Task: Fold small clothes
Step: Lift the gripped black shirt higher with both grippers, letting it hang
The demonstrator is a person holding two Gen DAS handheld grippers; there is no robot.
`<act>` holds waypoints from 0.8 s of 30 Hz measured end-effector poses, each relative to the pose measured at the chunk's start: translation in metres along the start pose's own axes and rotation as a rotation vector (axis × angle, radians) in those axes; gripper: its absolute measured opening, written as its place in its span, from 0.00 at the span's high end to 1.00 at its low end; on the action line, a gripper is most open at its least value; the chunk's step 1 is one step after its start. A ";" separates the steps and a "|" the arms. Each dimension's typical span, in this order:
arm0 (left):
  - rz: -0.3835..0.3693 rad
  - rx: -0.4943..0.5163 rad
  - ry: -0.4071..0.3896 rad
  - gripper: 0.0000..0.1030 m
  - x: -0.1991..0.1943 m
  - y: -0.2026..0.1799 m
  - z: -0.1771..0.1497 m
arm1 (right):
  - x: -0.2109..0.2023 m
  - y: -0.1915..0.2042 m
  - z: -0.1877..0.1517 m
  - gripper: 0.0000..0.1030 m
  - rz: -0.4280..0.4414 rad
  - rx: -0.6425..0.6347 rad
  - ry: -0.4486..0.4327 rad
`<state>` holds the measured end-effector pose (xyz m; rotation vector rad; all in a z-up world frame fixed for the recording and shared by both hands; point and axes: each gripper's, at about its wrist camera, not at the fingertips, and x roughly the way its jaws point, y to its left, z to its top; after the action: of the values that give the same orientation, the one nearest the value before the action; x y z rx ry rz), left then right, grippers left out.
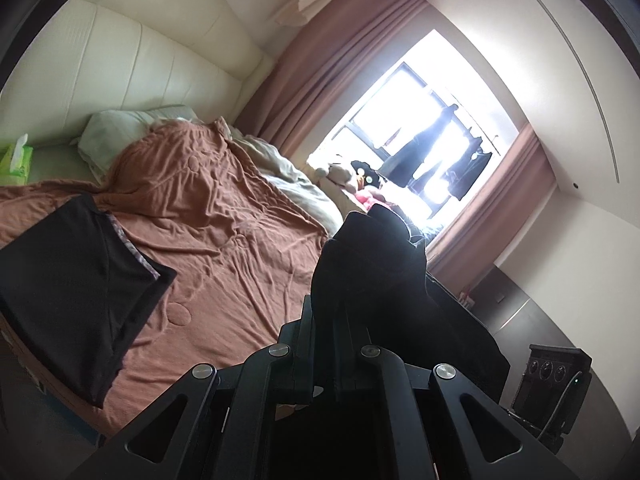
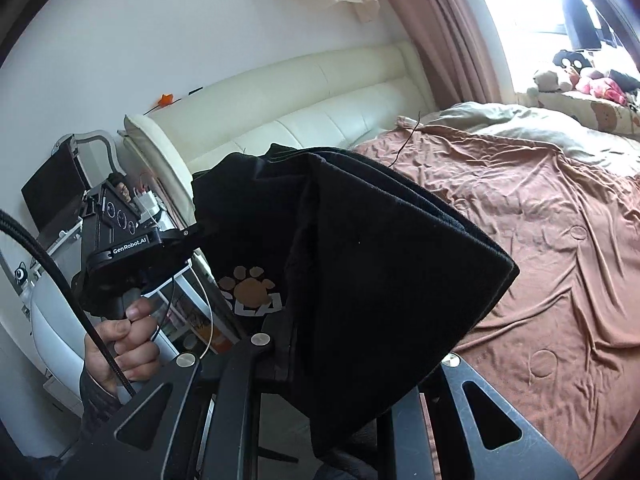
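A black cloth garment with an orange paw print (image 2: 360, 280) is held up in the air, past the foot edge of the bed with the brown wrinkled blanket (image 2: 540, 220). It is gripped by both tools. The left tool (image 1: 340, 280) is closed tight on one edge. The right tool (image 2: 320, 344) is closed on another edge. A second black folded garment (image 1: 76, 280) is laid on the blanket near the bed's foot edge.

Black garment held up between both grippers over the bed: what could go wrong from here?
1. The black garment hangs bunched in several layers, so it may land creased on the brown bedspread.
2. The left gripper pinches only an edge; it could slip.
3. A folded black piece already lies at the bed's edge; the drop could disturb it.
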<state>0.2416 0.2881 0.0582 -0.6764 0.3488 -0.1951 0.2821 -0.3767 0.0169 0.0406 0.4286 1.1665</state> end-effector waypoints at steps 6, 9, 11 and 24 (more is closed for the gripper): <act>0.047 -0.033 -0.044 0.94 -0.020 0.032 0.013 | 0.022 0.008 0.002 0.89 0.045 -0.044 0.028; 0.066 -0.048 -0.058 0.94 -0.027 0.047 0.021 | 0.033 0.009 0.004 0.89 0.064 -0.061 0.044; 0.079 -0.053 -0.067 0.94 -0.033 0.055 0.026 | 0.041 0.013 0.006 0.89 0.075 -0.073 0.054; 0.184 -0.021 -0.139 0.94 -0.072 0.100 0.098 | 0.101 0.047 0.037 0.89 0.161 -0.143 0.064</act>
<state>0.2182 0.4424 0.0833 -0.6704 0.2779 0.0307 0.2863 -0.2603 0.0317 -0.0876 0.4027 1.3571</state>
